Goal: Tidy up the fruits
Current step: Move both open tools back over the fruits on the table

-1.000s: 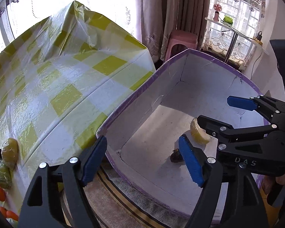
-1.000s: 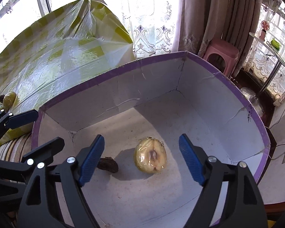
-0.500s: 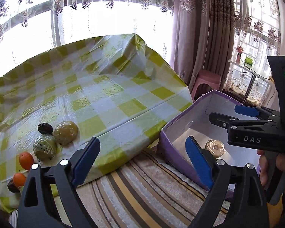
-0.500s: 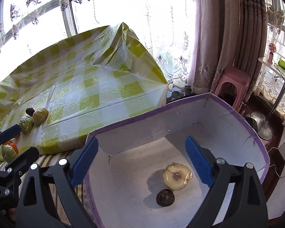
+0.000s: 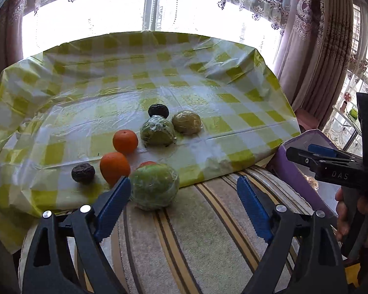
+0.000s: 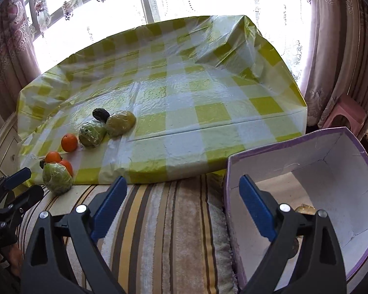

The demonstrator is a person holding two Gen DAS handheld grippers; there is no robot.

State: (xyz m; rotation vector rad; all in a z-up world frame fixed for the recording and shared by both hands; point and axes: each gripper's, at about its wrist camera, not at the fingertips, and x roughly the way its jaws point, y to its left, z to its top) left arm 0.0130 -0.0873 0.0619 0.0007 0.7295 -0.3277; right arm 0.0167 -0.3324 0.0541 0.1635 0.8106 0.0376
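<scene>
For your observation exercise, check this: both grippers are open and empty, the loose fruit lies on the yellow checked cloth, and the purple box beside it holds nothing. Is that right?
Not quite. The purple box is not empty: a wrapped fruit lies on its floor, seen in the right wrist view. The rest stands: left gripper and right gripper are open and empty, and loose fruit lies on the yellow checked cloth.

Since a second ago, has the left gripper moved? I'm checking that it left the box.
Yes. The left gripper has swung left, away from the purple box, over the striped cushion toward the wrapped green fruit.
</scene>
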